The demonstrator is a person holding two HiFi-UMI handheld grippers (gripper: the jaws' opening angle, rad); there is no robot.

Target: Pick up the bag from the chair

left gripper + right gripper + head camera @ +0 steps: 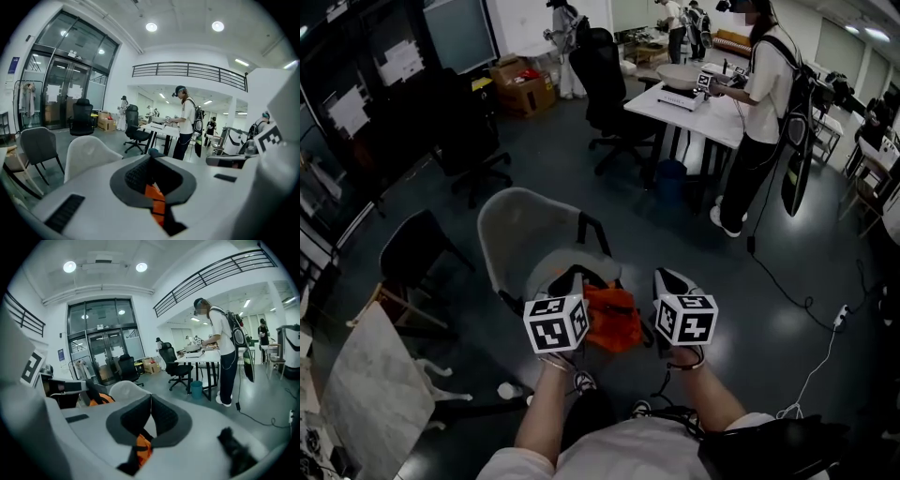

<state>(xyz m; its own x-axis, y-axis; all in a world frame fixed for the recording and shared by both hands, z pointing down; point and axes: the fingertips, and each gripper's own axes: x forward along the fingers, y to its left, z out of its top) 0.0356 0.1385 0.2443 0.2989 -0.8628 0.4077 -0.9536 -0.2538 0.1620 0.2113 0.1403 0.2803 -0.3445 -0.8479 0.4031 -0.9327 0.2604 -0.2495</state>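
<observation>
Two grippers, head view: the left gripper [573, 286] and right gripper [668, 281] are side by side at about the same height. Their marker cubes face up at the camera.
Bag, head view: the orange bag [614, 321] hangs between the two grippers, by the front edge of the pale shell chair [520, 230]. Whether it clears the seat cannot be told.
Bag axis: crumpled, its longer run goes across from one gripper to the other, roughly level.
Open room: bare dark floor [741, 309] lies right of the chair. A stone-patterned slab [375, 398] and a dark chair [417, 248] crowd the left. A white table [694, 117] with a person [759, 112] standing at it is well apart, upper right. A cable [811, 370] trails on the floor at right.
Forearms: both reach forward from the bottom edge, nearly parallel, with the grippers pointing away and a little down.
Left gripper view: the jaws are pressed together, pinching a fold of orange fabric [154, 199] with black strap below it. The chair back stands just beyond, at left.
Right gripper view: the pads meet on orange fabric [142, 446] and a black strap. More of the bag shows at left, under the other gripper.
</observation>
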